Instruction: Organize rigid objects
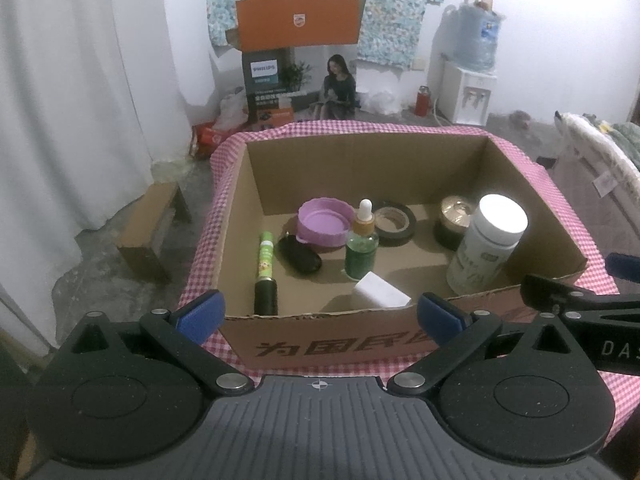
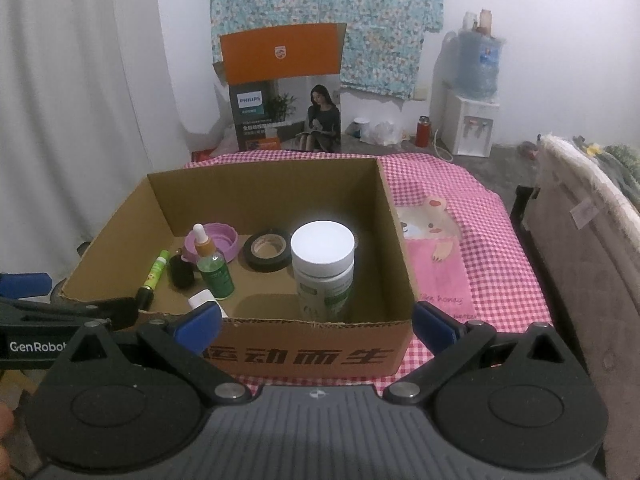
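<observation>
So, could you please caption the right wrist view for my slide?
Open right gripper faces a cardboard box holding a white-capped bottle, dropper bottle and tape roll.

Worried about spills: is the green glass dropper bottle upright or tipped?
Upright. The green glass dropper bottle stands on its base in the cardboard box, white dropper cap pointing up.

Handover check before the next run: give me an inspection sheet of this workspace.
Surface: table under a pink checked cloth; cartoon patch at right.
Job's things: all in the cardboard box: white-capped bottle, green dropper bottle, black tape roll, purple lid, green pen, small black item, white block, gold-topped jar.
Clutter: nothing seen on the cloth outside the box.
Grippers: left gripper and right gripper both open, empty, before the box's near wall.
Cables: white cord by the water dispenser.
Surroundings: printed carton, red flask, white curtain.
</observation>
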Available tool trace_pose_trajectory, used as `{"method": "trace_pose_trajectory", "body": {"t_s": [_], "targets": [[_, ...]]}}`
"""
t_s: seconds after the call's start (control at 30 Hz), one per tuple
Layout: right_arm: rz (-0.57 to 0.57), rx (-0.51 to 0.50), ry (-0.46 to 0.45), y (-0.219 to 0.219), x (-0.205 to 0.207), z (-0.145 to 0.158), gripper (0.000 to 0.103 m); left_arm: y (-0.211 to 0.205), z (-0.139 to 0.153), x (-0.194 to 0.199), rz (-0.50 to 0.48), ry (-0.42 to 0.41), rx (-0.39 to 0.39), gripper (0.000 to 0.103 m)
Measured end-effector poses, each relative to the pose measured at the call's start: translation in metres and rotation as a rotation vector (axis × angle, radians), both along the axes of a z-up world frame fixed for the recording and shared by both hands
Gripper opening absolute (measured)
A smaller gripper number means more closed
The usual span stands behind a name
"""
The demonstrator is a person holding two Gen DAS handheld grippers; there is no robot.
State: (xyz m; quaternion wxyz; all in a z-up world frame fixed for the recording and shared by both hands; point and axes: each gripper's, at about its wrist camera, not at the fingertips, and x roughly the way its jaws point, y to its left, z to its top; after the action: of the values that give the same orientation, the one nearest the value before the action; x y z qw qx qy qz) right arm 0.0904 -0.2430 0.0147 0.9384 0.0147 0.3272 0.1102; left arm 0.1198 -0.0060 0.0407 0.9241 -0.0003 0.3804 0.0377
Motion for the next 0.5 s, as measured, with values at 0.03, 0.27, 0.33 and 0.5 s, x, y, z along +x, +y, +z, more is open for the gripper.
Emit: {"method": "trace_pose_trajectory", "body": {"t_s": [0.03, 0.27, 0.33, 0.5], "targets": [[0.000, -0.002, 0.001, -0.0001, 0.0000, 0.0002, 0.103, -0.0001, 0.0001, 0.0000, 0.000, 0.001, -0.002, 0.103], [-0.001, -0.006, 0.001, 0.0012, 0.0001, 0.0012, 0.103, 0.0035, 0.0019, -0.0013, 0.004, -0.002, 0.001, 0.103], [-0.001, -0.007, 0.000, 0.0012, 0.0002, 0.0014, 0.103, 0.0041, 0.0020, -0.0014, 0.004, -0.001, 0.001, 0.103], [-0.002, -0.017, -0.005, 0.0011, -0.0007, 0.0023, 0.103, 0.0042, 0.0020, -0.0016, 0.004, -0.003, 0.001, 0.103]]}}
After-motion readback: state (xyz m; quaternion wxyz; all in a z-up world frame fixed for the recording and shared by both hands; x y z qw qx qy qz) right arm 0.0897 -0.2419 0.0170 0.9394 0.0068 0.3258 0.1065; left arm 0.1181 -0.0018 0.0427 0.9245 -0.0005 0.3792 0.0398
